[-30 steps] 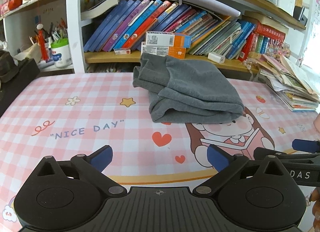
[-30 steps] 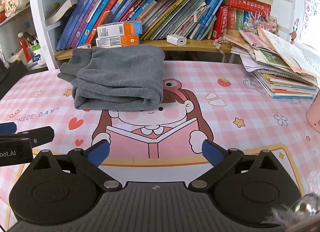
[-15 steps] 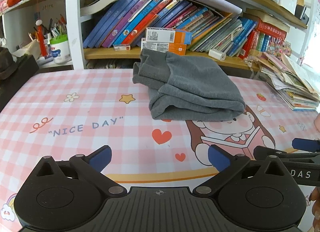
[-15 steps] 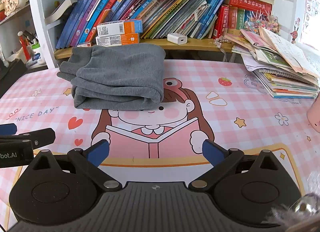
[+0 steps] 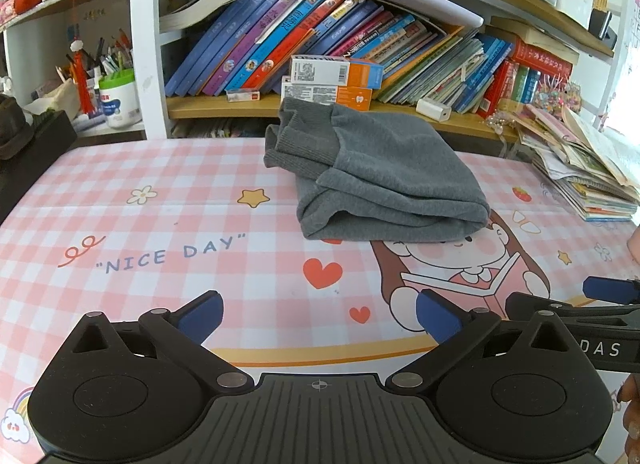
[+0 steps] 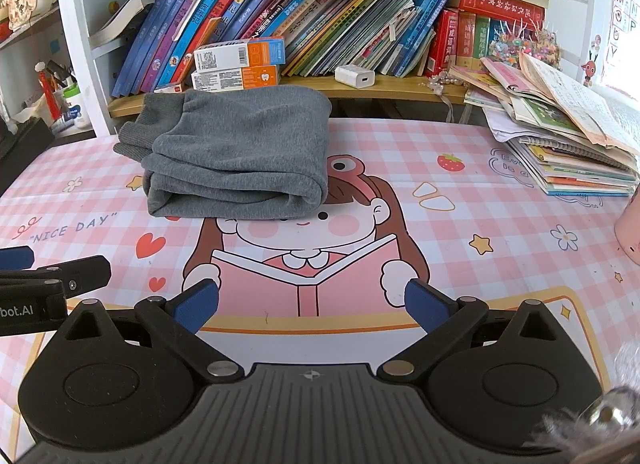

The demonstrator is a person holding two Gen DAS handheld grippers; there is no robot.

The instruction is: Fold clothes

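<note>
A grey garment (image 5: 380,176) lies folded in a thick bundle at the back of the pink checked table mat (image 5: 160,224), its ribbed cuffs at the left end. The right wrist view shows the same grey garment (image 6: 240,152) at upper left. My left gripper (image 5: 319,314) is open and empty, well in front of the bundle. My right gripper (image 6: 312,306) is also open and empty, near the front of the mat. The right gripper's blue-tipped finger (image 5: 608,290) pokes in at the left view's right edge; the left gripper's finger (image 6: 60,276) shows at the right view's left edge.
A bookshelf (image 5: 360,56) full of slanting books stands right behind the garment, with small boxes (image 5: 332,82) and a white charger (image 6: 354,76) on its ledge. A messy stack of booklets (image 6: 568,144) fills the back right. A pink cup (image 6: 630,224) stands at the right edge.
Both views have shifted only slightly, with the garment sitting a little differently in frame. The garment itself has not moved and both grippers stay open.
</note>
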